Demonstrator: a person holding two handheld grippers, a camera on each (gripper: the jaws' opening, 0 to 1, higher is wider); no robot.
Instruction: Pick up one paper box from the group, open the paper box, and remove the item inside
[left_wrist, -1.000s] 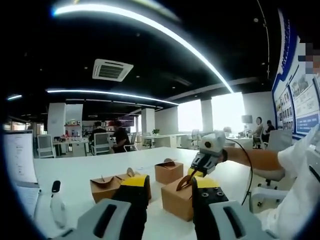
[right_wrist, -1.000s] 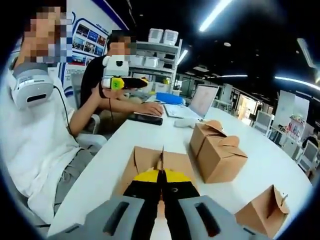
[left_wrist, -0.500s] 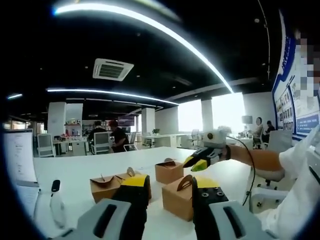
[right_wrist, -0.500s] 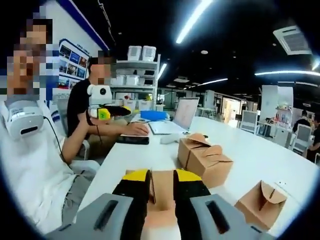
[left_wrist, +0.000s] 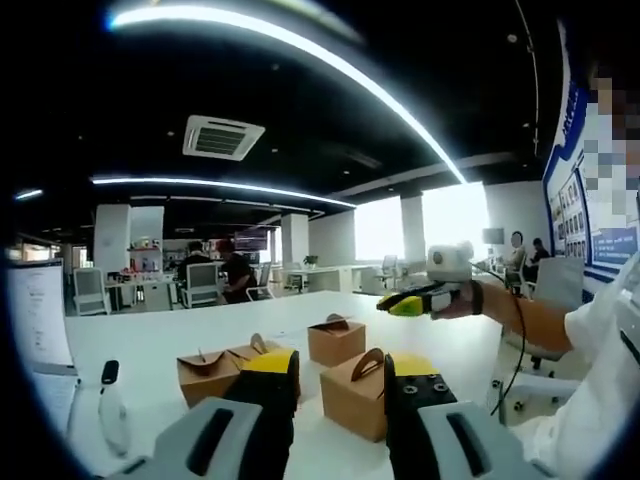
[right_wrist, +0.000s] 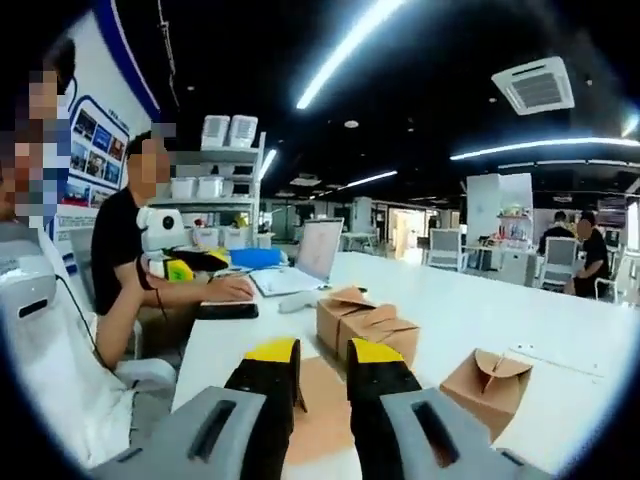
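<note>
Several brown paper boxes with folded handles stand on the white table (left_wrist: 160, 345). The nearest box (left_wrist: 355, 395) lies ahead of my left gripper (left_wrist: 340, 365), whose jaws stand open and apart from it. Two more boxes (left_wrist: 215, 375) (left_wrist: 337, 340) sit further back. My right gripper (left_wrist: 408, 302) hangs in the air above and beyond the near box, held in a hand. In the right gripper view, my right gripper (right_wrist: 322, 350) is open, with the top of a box (right_wrist: 322, 415) showing below its jaws. The left gripper (right_wrist: 188, 268) shows at the left.
A pair of boxes (right_wrist: 365, 320) and a single box (right_wrist: 490, 375) stand on the table (right_wrist: 470, 310). A laptop (right_wrist: 312, 262) and a seated person (right_wrist: 120, 250) are at the table's far end. A white marker (left_wrist: 110, 400) lies near a screen (left_wrist: 35, 320).
My right gripper was shut on the near box's handle a second ago. It has let go, opened, and risen away from the box. The left gripper has hardly moved.
</note>
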